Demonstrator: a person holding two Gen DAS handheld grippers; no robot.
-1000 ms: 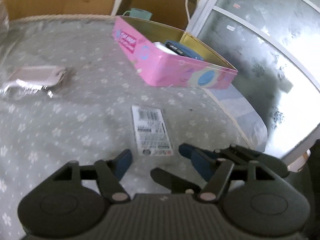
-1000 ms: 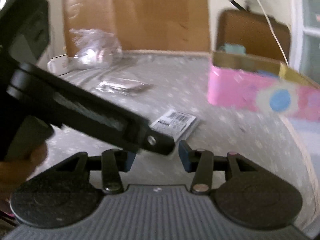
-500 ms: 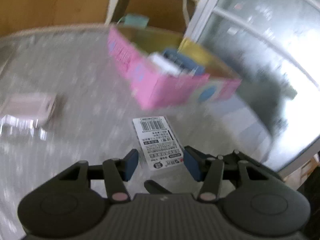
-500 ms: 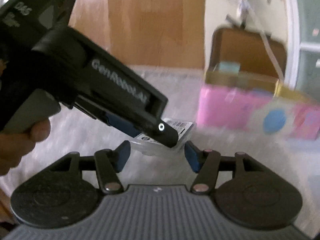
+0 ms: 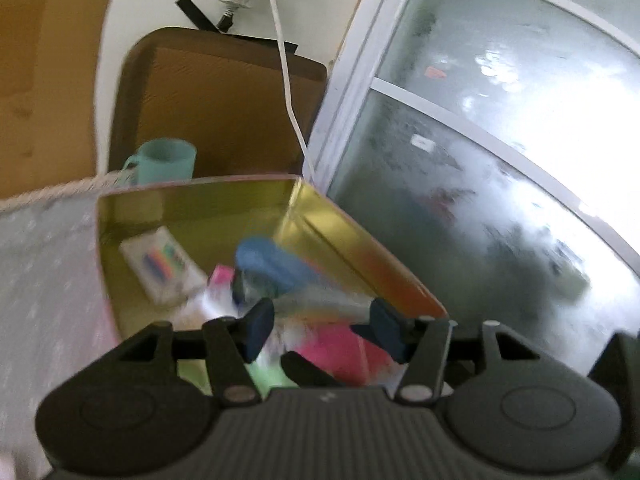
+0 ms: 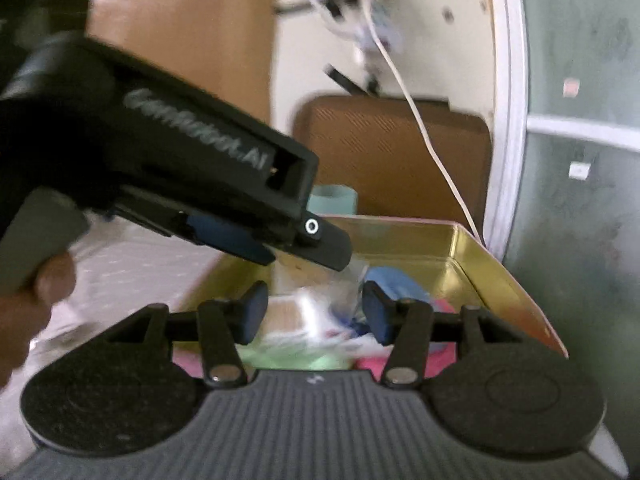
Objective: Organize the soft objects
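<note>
Left gripper (image 5: 320,326), jaws opening with nothing pressed between its pads, above the gold-lined tin (image 5: 340,236). Right gripper (image 6: 312,312), jaws closing on nothing, beside it. Soft packets, including a blue pouch (image 5: 272,264), lie blurred inside the tin.

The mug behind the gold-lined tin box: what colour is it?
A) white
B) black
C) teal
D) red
C: in the left wrist view the mug standing just past the far rim of the tin box is a pale teal, with its handle on the left side.
</note>
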